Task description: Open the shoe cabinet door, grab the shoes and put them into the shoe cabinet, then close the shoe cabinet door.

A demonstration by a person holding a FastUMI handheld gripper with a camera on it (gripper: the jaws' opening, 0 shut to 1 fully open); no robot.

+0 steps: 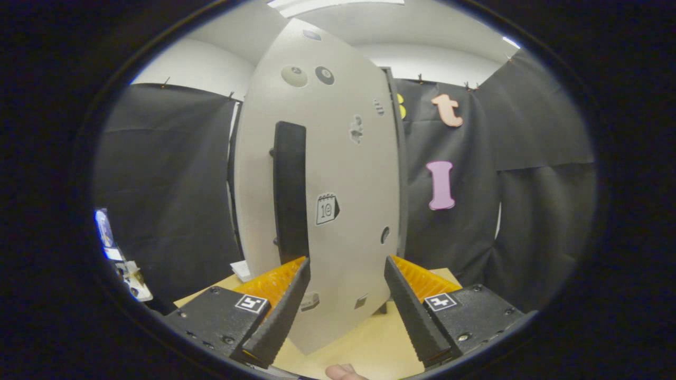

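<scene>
Grey cabinet door [338, 174] w/ handle [290, 190] ahead of spread gripper [346, 274]

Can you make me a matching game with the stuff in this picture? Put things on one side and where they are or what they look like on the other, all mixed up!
Things:
1. cabinet door
2. handle
3. gripper
4. table

Clues:
A. open, fingers apart, holding nothing
B. tall black bar standing upright on the door
C. pale wood, under the fingers
D. light grey with little stickers, just ahead of the fingers

Right pairs: 1-D, 2-B, 3-A, 4-C
</scene>
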